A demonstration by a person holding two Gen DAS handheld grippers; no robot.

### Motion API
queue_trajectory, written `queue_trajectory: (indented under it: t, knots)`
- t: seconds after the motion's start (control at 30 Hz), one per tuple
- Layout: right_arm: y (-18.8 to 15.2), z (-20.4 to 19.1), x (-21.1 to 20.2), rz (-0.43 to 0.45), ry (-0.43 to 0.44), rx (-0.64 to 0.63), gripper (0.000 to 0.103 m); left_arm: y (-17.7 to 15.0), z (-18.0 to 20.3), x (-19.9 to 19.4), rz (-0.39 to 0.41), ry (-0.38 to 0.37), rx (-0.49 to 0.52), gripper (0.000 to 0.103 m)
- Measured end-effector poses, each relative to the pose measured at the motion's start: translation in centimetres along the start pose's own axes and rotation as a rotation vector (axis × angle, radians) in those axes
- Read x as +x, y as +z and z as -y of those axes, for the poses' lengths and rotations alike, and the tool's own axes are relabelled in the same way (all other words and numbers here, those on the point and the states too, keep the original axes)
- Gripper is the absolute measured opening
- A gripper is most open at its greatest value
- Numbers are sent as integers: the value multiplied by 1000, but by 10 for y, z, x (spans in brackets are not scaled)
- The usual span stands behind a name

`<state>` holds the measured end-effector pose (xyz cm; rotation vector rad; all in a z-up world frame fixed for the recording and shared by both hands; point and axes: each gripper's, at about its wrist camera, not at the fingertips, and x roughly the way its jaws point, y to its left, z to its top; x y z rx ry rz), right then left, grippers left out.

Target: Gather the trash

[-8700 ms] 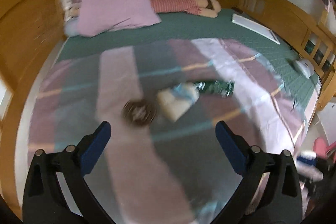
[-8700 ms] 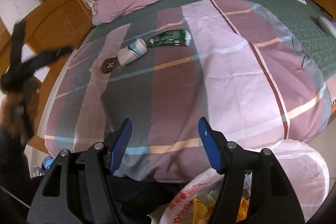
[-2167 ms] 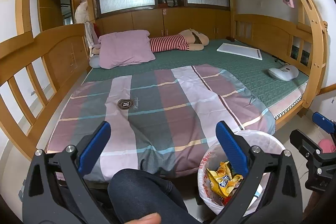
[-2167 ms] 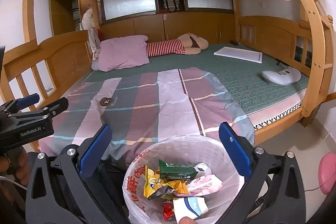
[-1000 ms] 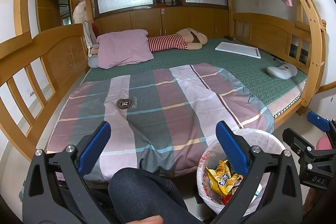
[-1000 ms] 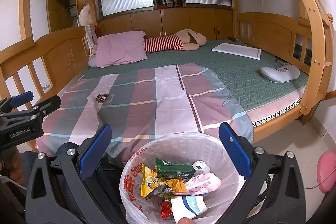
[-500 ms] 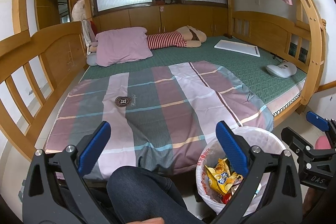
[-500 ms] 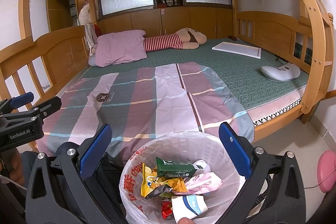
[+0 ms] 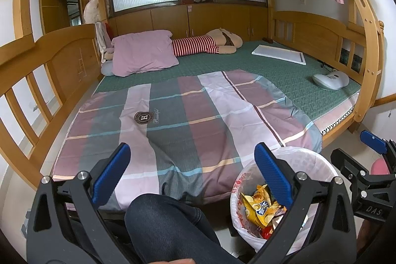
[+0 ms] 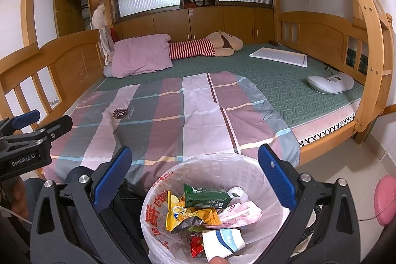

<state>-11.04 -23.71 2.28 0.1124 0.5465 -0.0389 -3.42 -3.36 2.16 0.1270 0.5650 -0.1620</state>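
Wrappers point(image 10: 198, 212) fill the lined trash bin point(image 10: 222, 165) at lower centre of the right view; light, crinkly and slippery, best pinched at a flat edge; right gripper point(image 10: 193, 172) and left gripper point(image 9: 190, 170) both hold jaws wide apart, empty; plaid bedsheet point(image 9: 185, 120) shows no litter.

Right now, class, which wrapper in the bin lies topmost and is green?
The green rectangular snack packet, lying across the yellow crumpled wrapper and beside the pink one.

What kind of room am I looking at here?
Most likely a bedroom: a wooden bunk bed with a plaid quilt, a pink pillow and a striped plush toy. A lined trash bin stands beside it.
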Motion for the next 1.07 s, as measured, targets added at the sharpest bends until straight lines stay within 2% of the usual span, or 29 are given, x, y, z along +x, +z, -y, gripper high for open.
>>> queue_trajectory:
  t: [0.5, 0.9, 1.07]
  knots:
    - [-4, 2, 3, -11, 0, 7, 100, -4, 5, 0, 5, 5, 16, 100]
    - [-3, 2, 4, -20, 2, 9, 100, -3, 1, -1, 5, -21, 3, 100]
    - [-3, -1, 6, -27, 10, -4, 100, -2, -18, 8, -4, 26, -12, 100]
